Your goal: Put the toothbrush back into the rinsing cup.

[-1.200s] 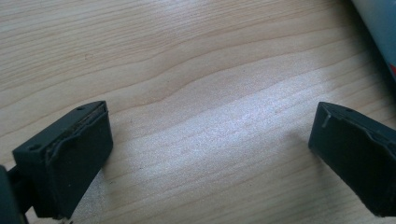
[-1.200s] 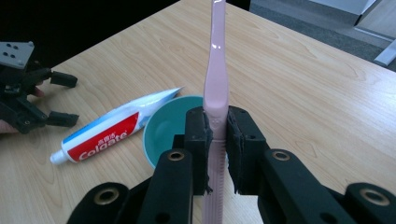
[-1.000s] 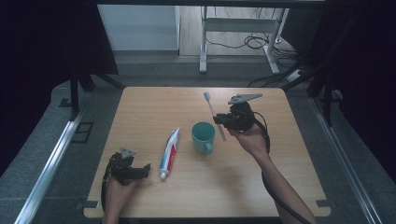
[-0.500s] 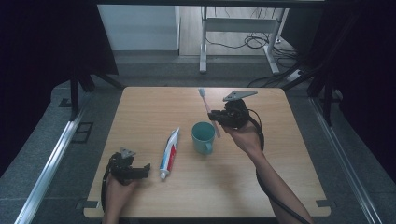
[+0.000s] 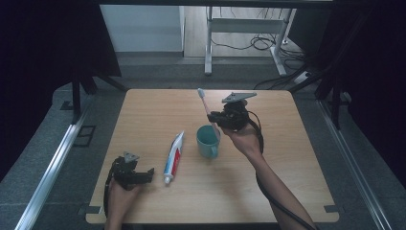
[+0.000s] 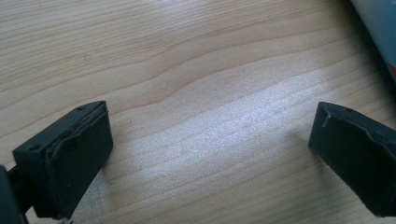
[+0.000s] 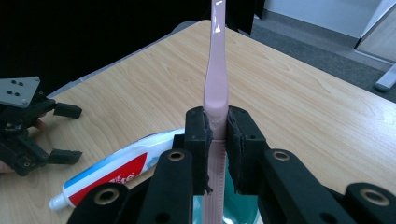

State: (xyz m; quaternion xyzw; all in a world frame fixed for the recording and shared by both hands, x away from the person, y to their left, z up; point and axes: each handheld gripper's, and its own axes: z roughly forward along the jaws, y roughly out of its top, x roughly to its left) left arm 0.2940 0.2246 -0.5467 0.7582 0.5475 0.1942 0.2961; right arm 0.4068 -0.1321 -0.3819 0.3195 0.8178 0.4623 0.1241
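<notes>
Lower left of the high view: left tongs (image 5: 146,173) resting low on the pale wooden counter (image 5: 158,110), jaws standing wide apart with bare wood between them, nothing held. Just right of them, white toothpaste tube with red and blue print (image 5: 173,151), lying flat, long axis running from lower left up toward frame centre, cap end nearest the frame's bottom. At centre, round teal plastic cup (image 5: 208,141), upright, mouth open. Directly above and right of its rim, right tongs (image 5: 216,118) clamped tight on the lower shaft of a slim pink toothbrush (image 5: 207,108). Long axis steeply tilted: bristle head up toward the top centre, handle end pointing down into the cup mouth. In the right gripper view, handle tip low over the teal rim, whether touching it unclear. Likely next: a short lowering along that axis, then release. Right hand far nearer than left.
</notes>
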